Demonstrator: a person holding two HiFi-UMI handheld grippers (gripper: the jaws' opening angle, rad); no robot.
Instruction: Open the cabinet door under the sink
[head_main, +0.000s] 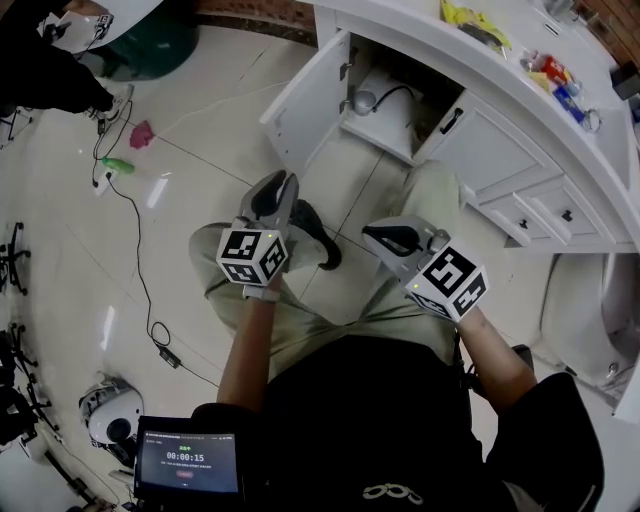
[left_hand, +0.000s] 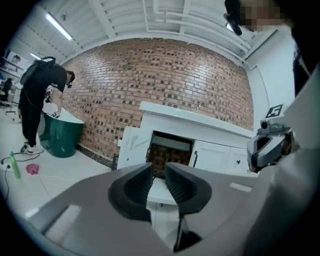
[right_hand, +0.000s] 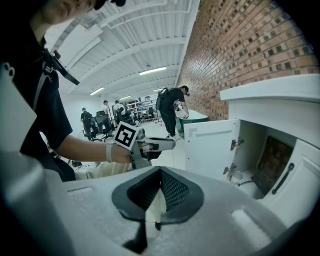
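Since the cabinet door (head_main: 305, 100) already stands swung wide, left of the open compartment (head_main: 392, 125), the task looks done. Door lies ahead of both grippers, well apart, standing upright, hinged on its right edge; left gripper (head_main: 283, 185) is nearer. White flat panel, two hinges showing. Left jaws apart, nothing between; right gripper (head_main: 378, 236) jaws pressed together, empty.

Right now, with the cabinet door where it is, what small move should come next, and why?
Probably just lower the left claw to rest. The cabinet door already stands swung wide, so the opening looks done, and the claw's jaws are apart, empty and clear of the door.
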